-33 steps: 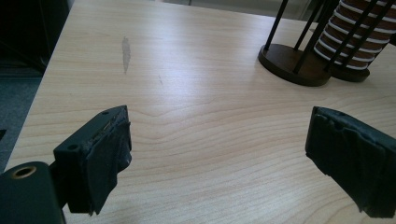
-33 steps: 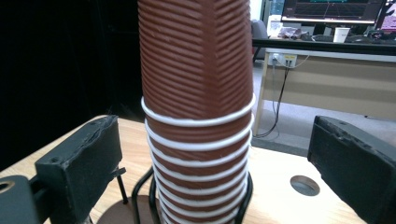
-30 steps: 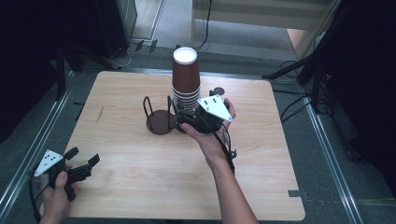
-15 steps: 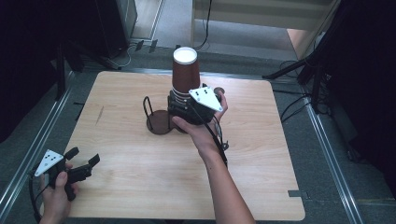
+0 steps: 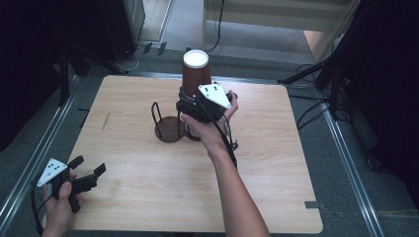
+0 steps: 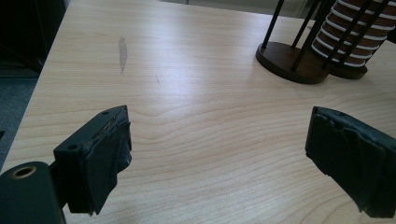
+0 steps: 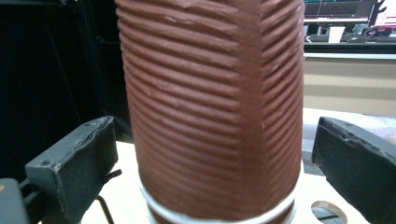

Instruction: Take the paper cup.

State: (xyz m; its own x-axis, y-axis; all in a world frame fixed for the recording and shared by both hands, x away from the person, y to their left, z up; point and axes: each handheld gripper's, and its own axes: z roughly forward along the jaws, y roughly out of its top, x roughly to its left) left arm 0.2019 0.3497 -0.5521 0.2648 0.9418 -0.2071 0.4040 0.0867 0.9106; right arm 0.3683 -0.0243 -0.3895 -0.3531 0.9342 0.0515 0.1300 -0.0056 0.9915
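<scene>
The right gripper (image 5: 197,106) has its jaws spread wide on either side of the top cup of the cup stack (image 5: 196,79), and they have just been opening; in the right gripper view the ribbed brown cup (image 7: 210,107) stands between the two black pads (image 7: 79,163) with a gap on each side, so neither pad presses on it. The stack rises upright straight ahead of this gripper, and a dark wire cup holder (image 5: 168,126) stands just beside its base. The left gripper (image 5: 86,177) hovers well apart near the table's near corner, jaws parted and holding nothing. Under both lies a pale wooden table (image 5: 276,148); beyond it the grey floor (image 5: 173,19), black stands and cables sit in a dim room.
</scene>
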